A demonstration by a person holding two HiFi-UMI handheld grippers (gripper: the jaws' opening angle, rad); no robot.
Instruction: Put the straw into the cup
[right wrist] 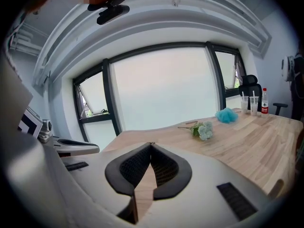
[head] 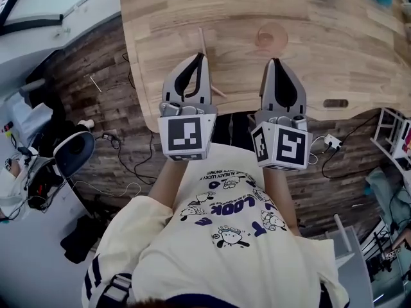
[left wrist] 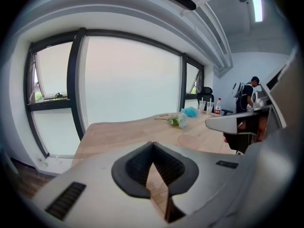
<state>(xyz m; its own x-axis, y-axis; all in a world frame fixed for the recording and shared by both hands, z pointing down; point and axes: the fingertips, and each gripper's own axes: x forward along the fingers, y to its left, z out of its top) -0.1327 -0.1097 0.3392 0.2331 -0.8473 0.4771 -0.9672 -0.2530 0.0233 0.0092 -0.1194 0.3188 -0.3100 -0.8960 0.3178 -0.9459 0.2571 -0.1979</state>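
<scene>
Straw (head: 201, 41) lies on wooden surface (head: 160, 18) near cup (head: 271, 36); we hold left tongs (head: 200, 58) & right tongs (head: 275, 61) above it, both closed tip-to-tip w/ nothing gripped.

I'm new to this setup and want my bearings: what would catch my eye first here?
The left gripper and the right gripper, both grey, are held side by side over the near edge of a wooden table, jaws together and empty. Just beyond them lie a thin straw and a clear cup. At the far end sit a bunch of flowers and a blue fluffy thing.
</scene>
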